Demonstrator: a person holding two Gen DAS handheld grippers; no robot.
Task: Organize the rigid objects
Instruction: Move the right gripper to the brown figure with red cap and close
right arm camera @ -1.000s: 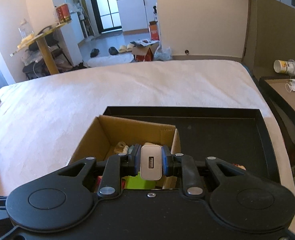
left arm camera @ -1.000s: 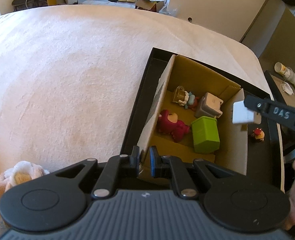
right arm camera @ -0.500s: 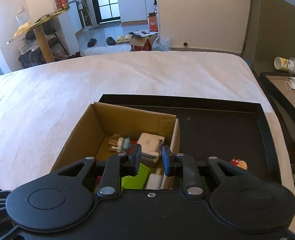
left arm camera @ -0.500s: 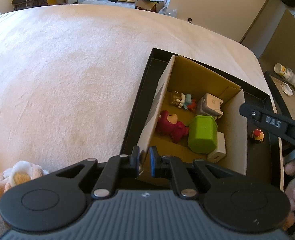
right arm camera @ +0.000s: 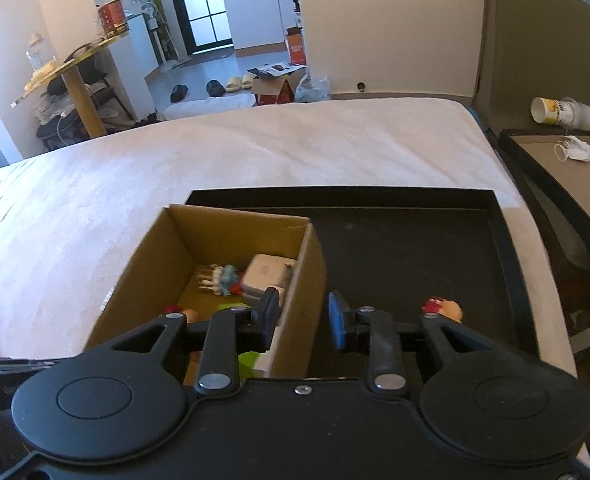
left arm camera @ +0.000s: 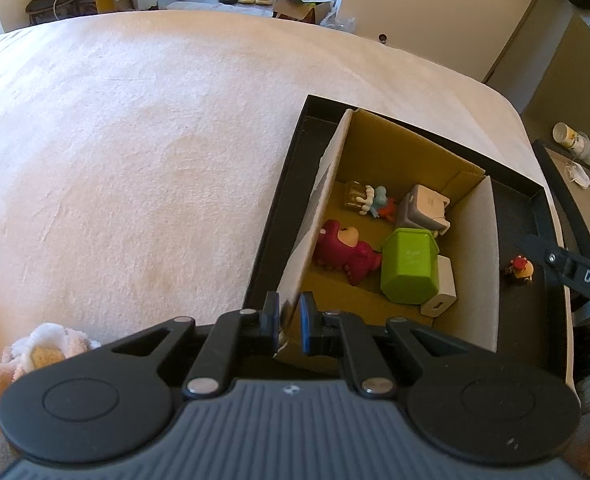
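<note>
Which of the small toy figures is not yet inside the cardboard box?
The small red and yellow figure: it stands alone on the black tray, outside the cardboard box. The pink figure and the blue-headed figure lie inside it.

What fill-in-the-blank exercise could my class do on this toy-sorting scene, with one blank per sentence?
1. The left gripper is clamped on the wall of the ____ box.
2. The white charger lies beside the ____ bin.
3. The small figurine outside the box stands on the black ____.
4. The right gripper has its jaws ____.

Answers: cardboard; green; tray; open
</note>
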